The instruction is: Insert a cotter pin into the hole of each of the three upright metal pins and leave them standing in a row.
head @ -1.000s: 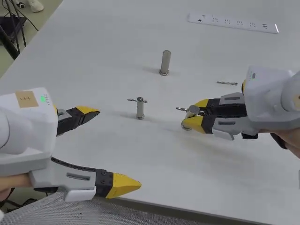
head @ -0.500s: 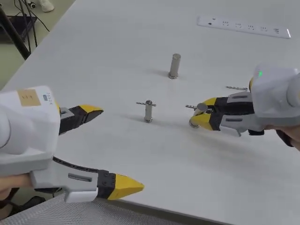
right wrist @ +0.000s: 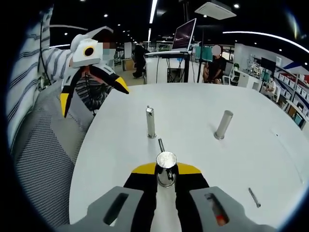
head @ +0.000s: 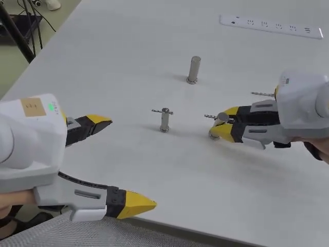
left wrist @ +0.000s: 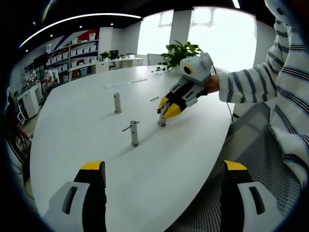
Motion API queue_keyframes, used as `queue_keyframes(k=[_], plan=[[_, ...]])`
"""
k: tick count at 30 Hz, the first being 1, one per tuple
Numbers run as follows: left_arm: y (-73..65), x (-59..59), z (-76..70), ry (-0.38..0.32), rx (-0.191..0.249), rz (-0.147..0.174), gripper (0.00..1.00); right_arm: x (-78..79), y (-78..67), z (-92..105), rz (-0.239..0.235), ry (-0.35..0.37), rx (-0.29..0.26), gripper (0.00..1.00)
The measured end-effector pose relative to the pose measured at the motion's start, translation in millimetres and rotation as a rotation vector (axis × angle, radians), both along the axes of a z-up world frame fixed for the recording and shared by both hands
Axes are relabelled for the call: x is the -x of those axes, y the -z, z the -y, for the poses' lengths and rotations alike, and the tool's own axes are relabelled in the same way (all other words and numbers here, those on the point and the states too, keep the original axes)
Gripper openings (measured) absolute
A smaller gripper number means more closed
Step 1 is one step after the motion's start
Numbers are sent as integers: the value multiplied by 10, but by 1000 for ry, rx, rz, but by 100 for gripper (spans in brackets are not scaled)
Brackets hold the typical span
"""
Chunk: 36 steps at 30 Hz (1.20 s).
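1. On the white flat worktop point(head: 128, 51), a bare silver upright metal pin point(head: 195, 69) stands at 1 o'clock from the cotter-pinned silver metal pin point(head: 165, 120).
2. A third silver metal pin point(head: 222, 117), at its 3 o'clock, sits between the right hand-held gripper's point(head: 220, 124) jaws.
3. A loose thin steel cotter pin point(head: 262, 94) lies at that third pin's 2 o'clock.

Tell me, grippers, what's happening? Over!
Left gripper open, empty. Right gripper shut on pin, cotter in it. Middle pin pinned; far pin bare. Loose cotter on table.
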State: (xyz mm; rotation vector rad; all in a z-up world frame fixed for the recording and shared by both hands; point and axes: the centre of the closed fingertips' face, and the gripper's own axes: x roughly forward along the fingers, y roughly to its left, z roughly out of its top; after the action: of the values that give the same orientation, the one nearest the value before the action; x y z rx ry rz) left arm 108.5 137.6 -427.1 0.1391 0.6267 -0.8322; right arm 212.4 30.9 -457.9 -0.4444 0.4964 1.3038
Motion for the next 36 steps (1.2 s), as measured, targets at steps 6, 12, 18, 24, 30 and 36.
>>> queue_keyframes(k=[6,12,18,24,30,36], plan=[[1,-8,3,1,-3,-2,99,26,17,15,-8,16,-13,8],[8,-9,10,8,-9,-5,99,29,10,22,-7,22,-22,8],[1,-17,12,7,-10,-5,99,28,6,23,0,18,-19,8],[12,-14,17,11,-14,-6,99,24,4,22,11,22,-21,9],[29,-17,25,8,-12,-12,99,20,6,23,19,19,-14,9],[35,-21,22,5,-12,-17,99,16,8,24,15,33,-16,9]])
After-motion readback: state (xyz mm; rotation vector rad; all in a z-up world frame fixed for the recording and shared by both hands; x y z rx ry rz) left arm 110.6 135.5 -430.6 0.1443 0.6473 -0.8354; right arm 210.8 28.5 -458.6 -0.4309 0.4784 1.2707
